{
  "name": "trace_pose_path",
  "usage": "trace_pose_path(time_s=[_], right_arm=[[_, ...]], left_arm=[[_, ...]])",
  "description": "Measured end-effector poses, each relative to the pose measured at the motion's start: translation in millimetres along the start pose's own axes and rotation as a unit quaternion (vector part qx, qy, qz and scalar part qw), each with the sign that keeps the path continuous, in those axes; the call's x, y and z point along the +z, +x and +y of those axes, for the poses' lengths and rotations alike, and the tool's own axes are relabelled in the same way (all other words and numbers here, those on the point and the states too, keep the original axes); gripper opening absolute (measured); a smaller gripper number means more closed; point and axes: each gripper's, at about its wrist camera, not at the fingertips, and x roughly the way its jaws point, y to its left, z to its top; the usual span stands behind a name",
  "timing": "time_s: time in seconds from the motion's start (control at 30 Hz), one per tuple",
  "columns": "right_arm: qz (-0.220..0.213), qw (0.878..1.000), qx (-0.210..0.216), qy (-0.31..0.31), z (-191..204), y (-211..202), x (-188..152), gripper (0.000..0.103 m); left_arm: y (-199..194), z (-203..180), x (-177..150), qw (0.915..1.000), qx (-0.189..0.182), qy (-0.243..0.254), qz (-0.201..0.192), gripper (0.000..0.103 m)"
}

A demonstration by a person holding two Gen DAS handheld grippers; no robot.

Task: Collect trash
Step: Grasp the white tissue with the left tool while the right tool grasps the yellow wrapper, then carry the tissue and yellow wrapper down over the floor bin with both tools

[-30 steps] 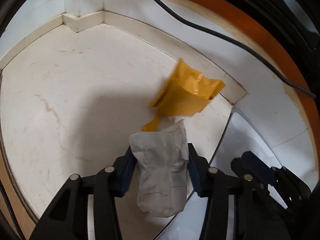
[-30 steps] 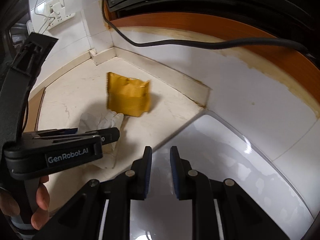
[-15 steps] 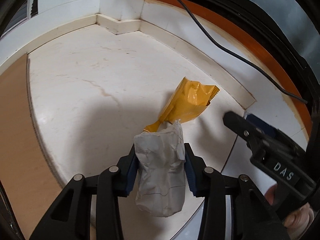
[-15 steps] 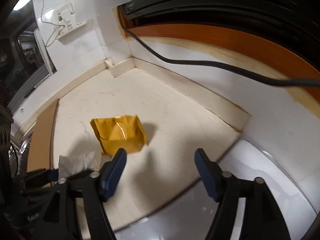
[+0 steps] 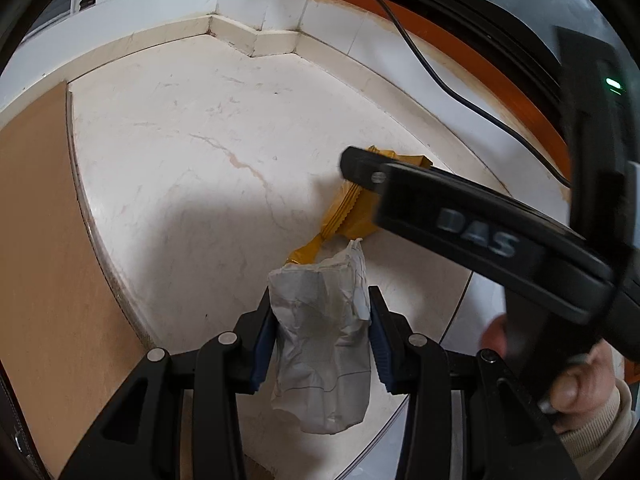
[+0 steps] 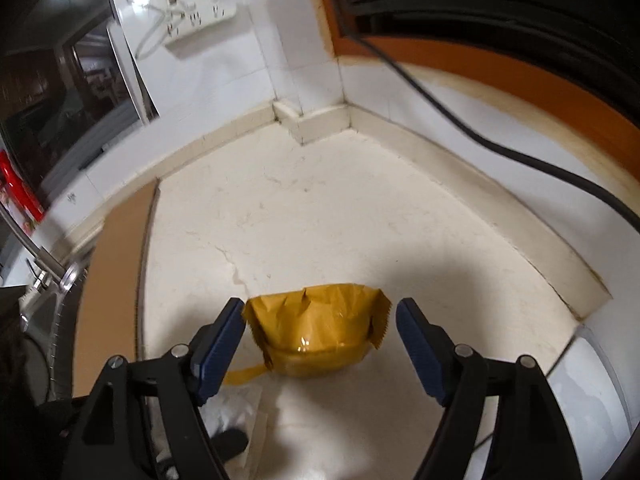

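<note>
Crumpled paper [image 5: 320, 344]: pale grey-white, faint creases. Wrapper [image 6: 316, 330]: glossy mustard-yellow, zigzag-cut edges. Left gripper [image 5: 320, 336] and right gripper [image 6: 320, 336]: black bodies, blue ribbed pads, silver rivets. Countertop [image 6: 320, 208]: cream stone with thin brown veining. Side panel [image 5: 36, 240]: tan. Frame [image 6: 500, 68]: orange-brown. Cable [image 5: 440, 72]: black. Wall tiles [image 6: 240, 52]: white.

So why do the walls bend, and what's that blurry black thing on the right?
Left wrist view: the fisheye lens curves the walls; the right gripper crosses close by, smeared by motion. Right wrist view: glare spots the yellow wrapper, and a shadow falls around it.
</note>
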Motion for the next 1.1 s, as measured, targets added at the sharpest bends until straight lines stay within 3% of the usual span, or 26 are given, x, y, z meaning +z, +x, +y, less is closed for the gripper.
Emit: trace_pose_path(time_s=[0.17, 0.23, 0.27, 0.53, 0.73, 1.1], right_arm=[[0.027, 0.999, 0.004, 0.021, -6.7, 17.7, -3.4, 0.078], [0.020, 0.999, 0.012, 0.028, -9.7, 14.7, -6.7, 0.067], [0.017, 0.999, 0.021, 0.031, -10.7, 12.2, -8.5, 0.056], [0.012, 1.000, 0.010, 0.023, -7.8, -17.3, -28.4, 0.036], [-0.011, 1.000, -0.008, 0.024, -9.9, -61.1, -53.8, 0.033], [-0.016, 0.999, 0.039, 0.023, 10.9, -152.9, -136.4, 0.033]], left_arm=[[3.4, -0.1, 0.4, 1.0000, -0.002, -0.004, 0.002, 0.041], [2.1, 1.0, -0.4, 1.0000, -0.003, -0.004, 0.002, 0.040], [1.4, 1.1, -0.8, 1.0000, -0.005, -0.004, 0.002, 0.040], [-17.9, -9.4, -11.9, 0.9997, -0.022, 0.009, -0.001, 0.040], [-54.9, -23.2, -40.9, 0.9984, -0.045, 0.034, -0.006, 0.040], [-130.1, -22.9, -122.3, 0.9941, -0.051, 0.095, -0.002, 0.040]])
